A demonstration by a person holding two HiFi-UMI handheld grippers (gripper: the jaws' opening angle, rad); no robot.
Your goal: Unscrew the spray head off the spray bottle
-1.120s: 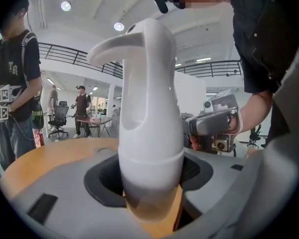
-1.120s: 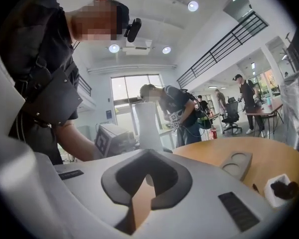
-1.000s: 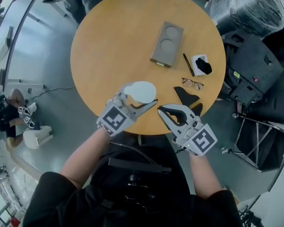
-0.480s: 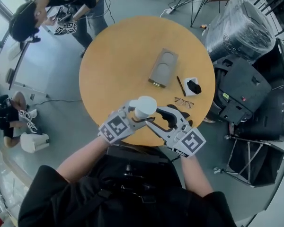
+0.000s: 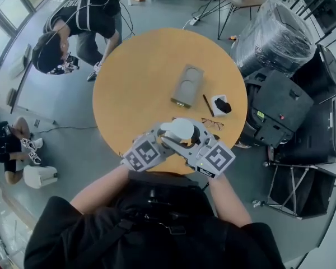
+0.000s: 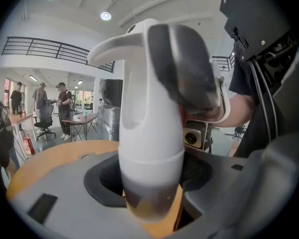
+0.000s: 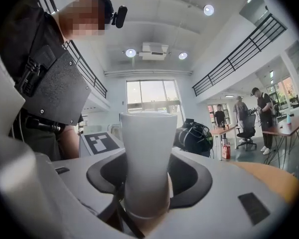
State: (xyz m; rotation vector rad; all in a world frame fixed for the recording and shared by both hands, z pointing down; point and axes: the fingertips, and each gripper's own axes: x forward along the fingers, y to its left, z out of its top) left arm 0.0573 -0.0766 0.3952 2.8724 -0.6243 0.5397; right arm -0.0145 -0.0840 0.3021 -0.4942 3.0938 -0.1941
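White spray bottle (image 5: pixel 179 129), contents unclear: left claw (image 6: pixel 150 185) grips it; right claw (image 7: pixel 145 183) opening, bottle between jaws.

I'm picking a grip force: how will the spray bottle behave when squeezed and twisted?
The bottle looks smooth and glossy, so it may spin in the left gripper when twisted. Tall, narrow, with a bulky head: probably tips easily if pushed. Its see-through lower part suggests thin, light plastic that could flex.
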